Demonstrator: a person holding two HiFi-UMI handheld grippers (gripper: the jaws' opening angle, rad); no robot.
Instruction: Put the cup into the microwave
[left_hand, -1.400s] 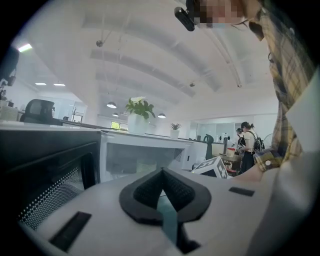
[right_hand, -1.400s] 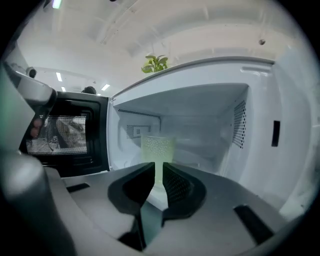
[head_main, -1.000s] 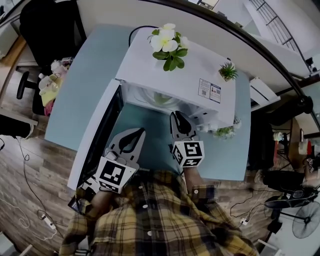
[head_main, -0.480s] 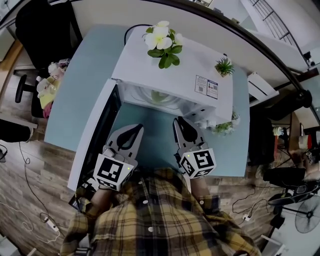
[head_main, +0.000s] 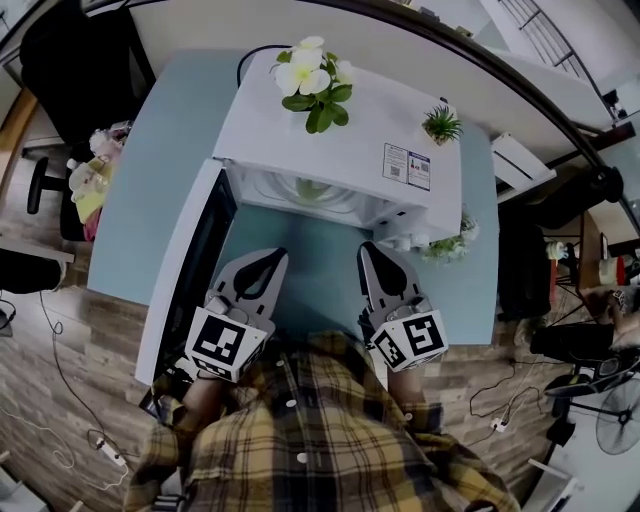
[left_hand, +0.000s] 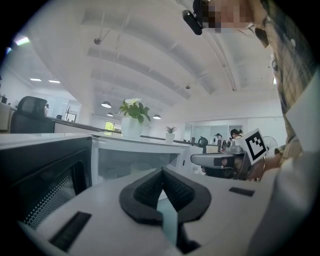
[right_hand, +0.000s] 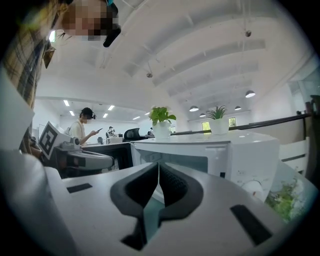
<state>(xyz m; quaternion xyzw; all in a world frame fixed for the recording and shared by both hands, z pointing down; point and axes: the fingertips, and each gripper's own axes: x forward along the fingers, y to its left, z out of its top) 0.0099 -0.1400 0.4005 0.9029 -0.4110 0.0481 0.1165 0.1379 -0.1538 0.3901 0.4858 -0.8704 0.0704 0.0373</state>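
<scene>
The white microwave (head_main: 340, 150) stands on the teal table (head_main: 150, 190) with its door (head_main: 190, 265) swung open to the left. A pale cup (head_main: 312, 190) shows dimly inside the cavity. My left gripper (head_main: 262, 262) hovers in front of the opening next to the door, shut and empty, and its pads (left_hand: 162, 172) meet. My right gripper (head_main: 372, 250) hangs in front of the microwave's right half. Its jaws are closing to a touch with nothing between them; its tips (right_hand: 159, 167) face the microwave (right_hand: 240, 155).
A potted white flower (head_main: 312, 85) and a small green plant (head_main: 441, 124) sit on top of the microwave. Another plant (head_main: 447, 246) stands by its right front corner. A black office chair (head_main: 70, 60) and a soft toy (head_main: 95, 165) are left of the table.
My right gripper has drawn back from the microwave's opening, towards the person and to the right, and its jaws have closed. The left gripper has stayed put.
</scene>
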